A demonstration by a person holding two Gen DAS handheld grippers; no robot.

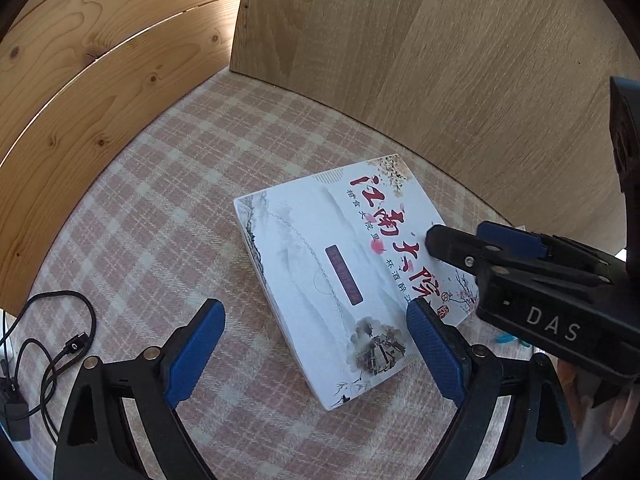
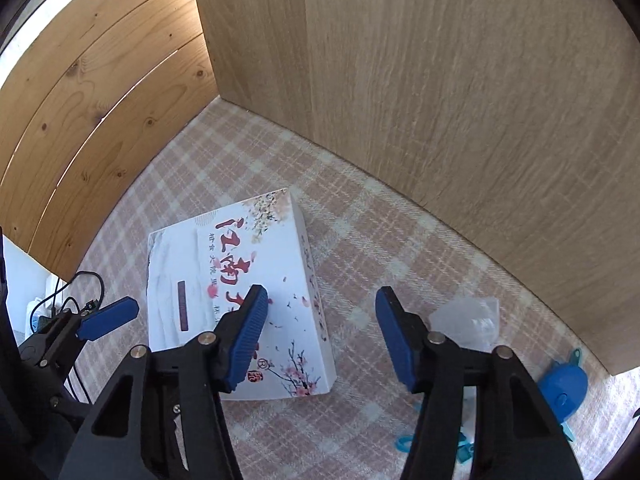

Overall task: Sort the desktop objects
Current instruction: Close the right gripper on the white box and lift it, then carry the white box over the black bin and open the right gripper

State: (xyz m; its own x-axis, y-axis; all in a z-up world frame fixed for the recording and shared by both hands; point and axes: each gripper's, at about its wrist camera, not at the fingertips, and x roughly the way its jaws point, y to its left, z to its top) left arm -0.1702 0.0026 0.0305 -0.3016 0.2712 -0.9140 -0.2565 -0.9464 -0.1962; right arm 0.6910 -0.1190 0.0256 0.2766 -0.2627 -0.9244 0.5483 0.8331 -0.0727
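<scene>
Both grippers above a flat printed box [image 1: 340, 276] on the checked bench [image 1: 160, 208].
Left gripper [image 1: 316, 348] and right gripper [image 2: 320, 336]: jaws open, empty. Box probably light, stiff; grip opposite long edges.

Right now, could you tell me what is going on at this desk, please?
A person holds a tool in each hand over a white box lying flat on the checked cloth. The right tool straddles the box's right edge, jaws apart and not gripping. The left tool is open over its near end. A black cable lies to the left.
</scene>
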